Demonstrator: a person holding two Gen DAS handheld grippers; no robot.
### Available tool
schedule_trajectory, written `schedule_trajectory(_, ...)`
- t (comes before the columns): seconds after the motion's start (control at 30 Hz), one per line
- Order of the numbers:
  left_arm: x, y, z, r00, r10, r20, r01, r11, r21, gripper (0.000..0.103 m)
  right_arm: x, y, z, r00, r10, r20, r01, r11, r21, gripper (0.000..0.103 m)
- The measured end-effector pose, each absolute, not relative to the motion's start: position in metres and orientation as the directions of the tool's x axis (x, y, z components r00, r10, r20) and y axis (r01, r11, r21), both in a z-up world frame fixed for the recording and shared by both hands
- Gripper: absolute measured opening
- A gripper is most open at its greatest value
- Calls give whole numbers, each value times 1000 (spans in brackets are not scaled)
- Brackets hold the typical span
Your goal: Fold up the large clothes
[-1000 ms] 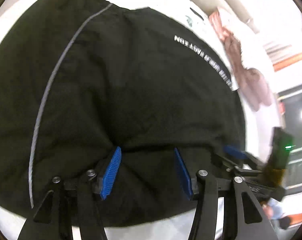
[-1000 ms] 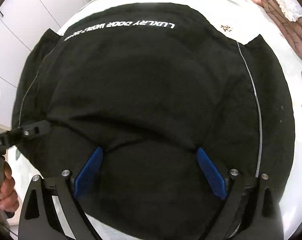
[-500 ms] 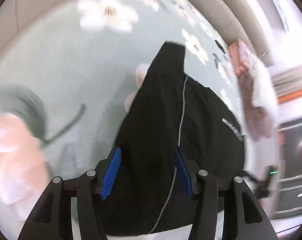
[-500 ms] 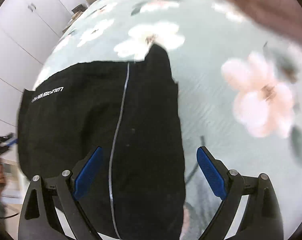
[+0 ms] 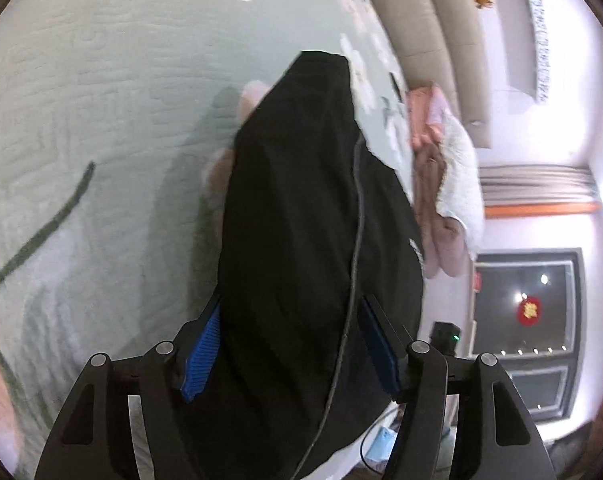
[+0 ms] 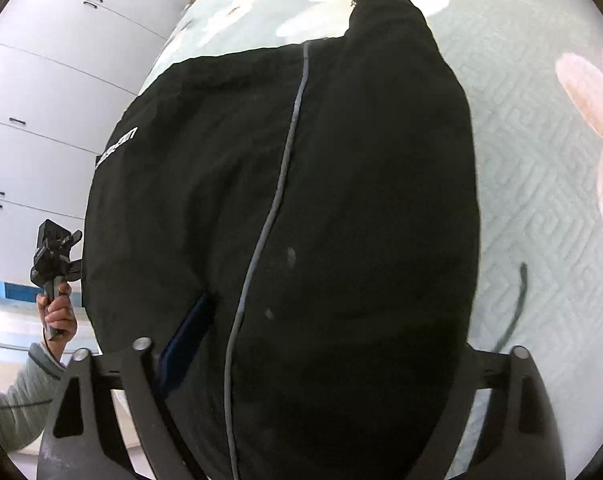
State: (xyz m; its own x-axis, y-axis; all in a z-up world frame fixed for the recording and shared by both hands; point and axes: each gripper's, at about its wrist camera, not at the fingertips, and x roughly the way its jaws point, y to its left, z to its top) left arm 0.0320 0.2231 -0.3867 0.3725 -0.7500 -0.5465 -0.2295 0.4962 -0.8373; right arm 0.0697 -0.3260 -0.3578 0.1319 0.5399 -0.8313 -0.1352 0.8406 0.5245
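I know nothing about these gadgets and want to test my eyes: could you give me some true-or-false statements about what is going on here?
1. The black garment with a thin grey stripe lies between the blue-padded fingers of the left gripper. True.
2. The quilted bedspread is plain red. False: pale green with flowers.
3. White lettering is printed on the garment. True.
4. The garment is white. False: black.
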Motion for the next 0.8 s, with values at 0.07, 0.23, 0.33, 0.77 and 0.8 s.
schedule_trajectory(0.07,35,220,-391,342,-743,-575,-235,525,-818,74,74,-327,-362,124,554,-823,-121,832,542,89)
schedule_trajectory(0.23,65,190,-412,258,-706,-659,-223,621,-752,92,87,-331,-371,133,603,-786,-75,797,599,99)
schedule_trajectory(0.33,72,172,-401,273,-685,-675,-167,658,-735,78,87,-327,-367,147,581,-800,-66,813,578,97)
schedule_trajectory(0.77,-14,169,-257,422,-660,-621,3,686,-727,28,9,-288,-249,301,493,-816,-251,867,431,43)
schedule_trajectory(0.8,-23,171,-248,419,-665,-618,5,683,-731,28,-5,-283,-238,295,487,-822,-262,869,420,43)
